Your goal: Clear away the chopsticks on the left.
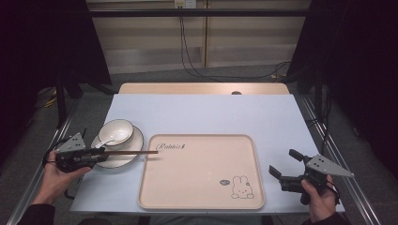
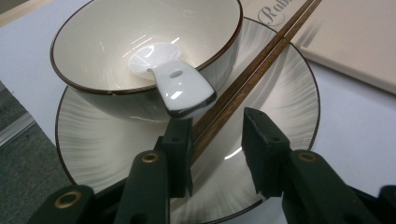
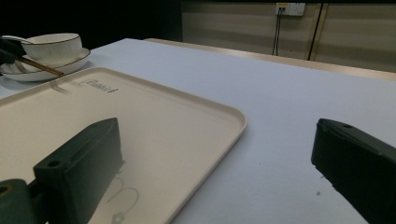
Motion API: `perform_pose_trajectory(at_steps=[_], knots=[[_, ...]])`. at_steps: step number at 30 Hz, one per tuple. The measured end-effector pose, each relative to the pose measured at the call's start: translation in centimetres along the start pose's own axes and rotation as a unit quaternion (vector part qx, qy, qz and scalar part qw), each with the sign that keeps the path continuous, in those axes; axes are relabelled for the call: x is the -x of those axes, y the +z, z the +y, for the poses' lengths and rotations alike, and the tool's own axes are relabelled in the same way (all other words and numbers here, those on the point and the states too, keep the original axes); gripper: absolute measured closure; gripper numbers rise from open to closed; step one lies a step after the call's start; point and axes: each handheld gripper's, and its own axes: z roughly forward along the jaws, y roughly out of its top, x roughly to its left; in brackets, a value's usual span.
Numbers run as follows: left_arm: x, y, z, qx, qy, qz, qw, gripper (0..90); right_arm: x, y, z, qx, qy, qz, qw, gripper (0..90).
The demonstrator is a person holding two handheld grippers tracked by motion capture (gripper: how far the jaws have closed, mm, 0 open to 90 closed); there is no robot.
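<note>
A white bowl (image 1: 116, 131) with a dark rim stands on a striped plate (image 1: 133, 145) at the table's left. A white spoon (image 2: 180, 86) rests in the bowl, its handle over the rim. A pair of brown chopsticks (image 2: 261, 60) lies across the plate, its tips reaching the tray's corner. My left gripper (image 2: 217, 126) straddles the near end of the chopsticks. They lie against one jaw and the other jaw stands apart from them. My right gripper (image 1: 285, 162) hangs wide open by the tray's right edge, holding nothing.
A large beige tray (image 1: 202, 171) with a rabbit drawing lies on the white table top (image 1: 211, 112) in front of me, with nothing on it. The table's left edge runs close beside the plate. Cables hang along the wall behind.
</note>
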Motion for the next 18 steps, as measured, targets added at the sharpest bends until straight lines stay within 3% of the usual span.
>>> perform_pose_trajectory(at_steps=[7,18], knots=[[0.0,0.4,0.2,-0.004,0.006,-0.006,1.0,64.6,-0.1,0.0,0.0,0.001,0.001,-0.002,1.0,1.6],[0.6,1.2,0.8,-0.034,0.032,-0.034,0.9983,70.3,0.0,0.0,0.0,0.0,0.003,-0.001,1.0,1.6]])
